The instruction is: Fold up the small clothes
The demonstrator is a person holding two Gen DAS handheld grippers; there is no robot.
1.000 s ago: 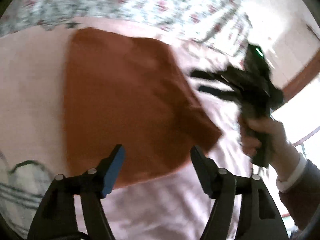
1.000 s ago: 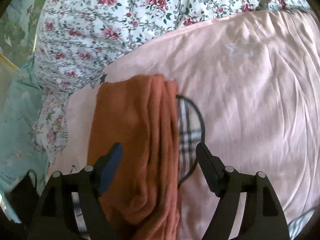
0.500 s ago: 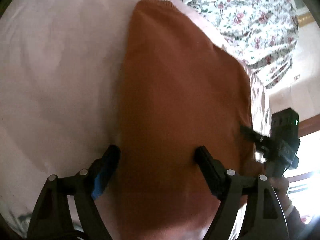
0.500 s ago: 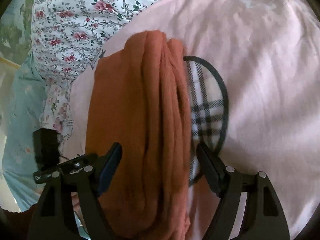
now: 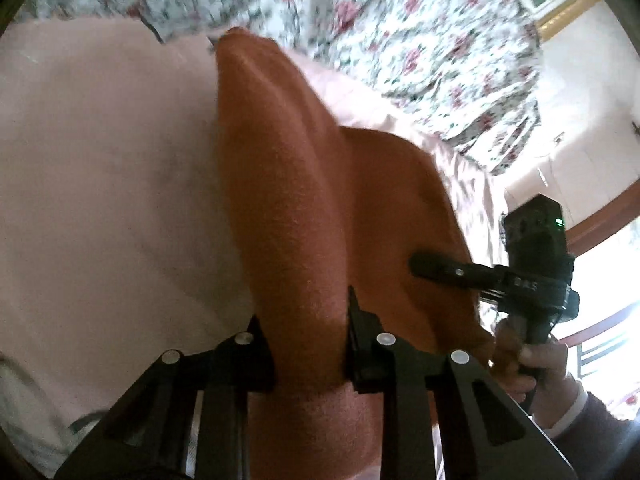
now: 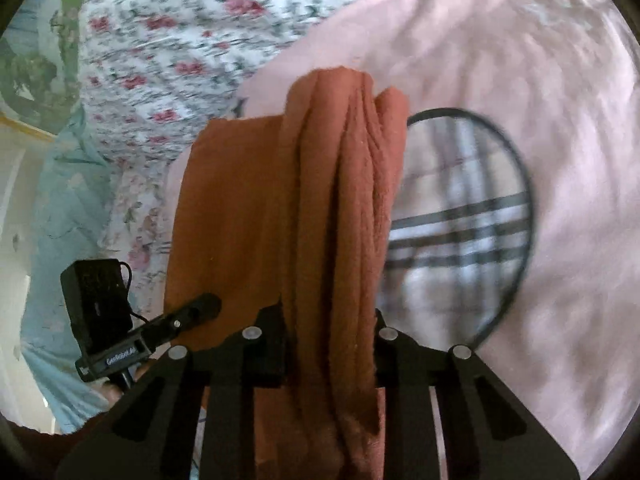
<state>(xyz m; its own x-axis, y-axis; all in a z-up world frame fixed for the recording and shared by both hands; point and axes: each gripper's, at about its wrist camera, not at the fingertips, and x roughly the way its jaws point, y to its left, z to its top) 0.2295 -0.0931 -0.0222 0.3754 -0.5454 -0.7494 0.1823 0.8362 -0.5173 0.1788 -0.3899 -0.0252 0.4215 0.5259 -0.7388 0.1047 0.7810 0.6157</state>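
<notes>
Orange cloth (image 5: 304,208) is lying on the pink sheet (image 5: 100,168) of a bed. Its near edge has just been pinched by the left gripper (image 5: 308,340) and the right gripper (image 6: 332,336), whose jaws were closing. It looks soft, light and floppy, so corners are best held. No boxes or baskets are seen.

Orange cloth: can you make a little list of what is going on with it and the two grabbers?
cloth: orange cloth, bunched into long folds
under it: pink sheet
left gripper: jaws just closed, pinching a fold of the cloth
right gripper: jaws just closed, pinching the bunched folds
beside cloth: plaid patch in a dark oval on the sheet
behind: flowered fabric
</notes>
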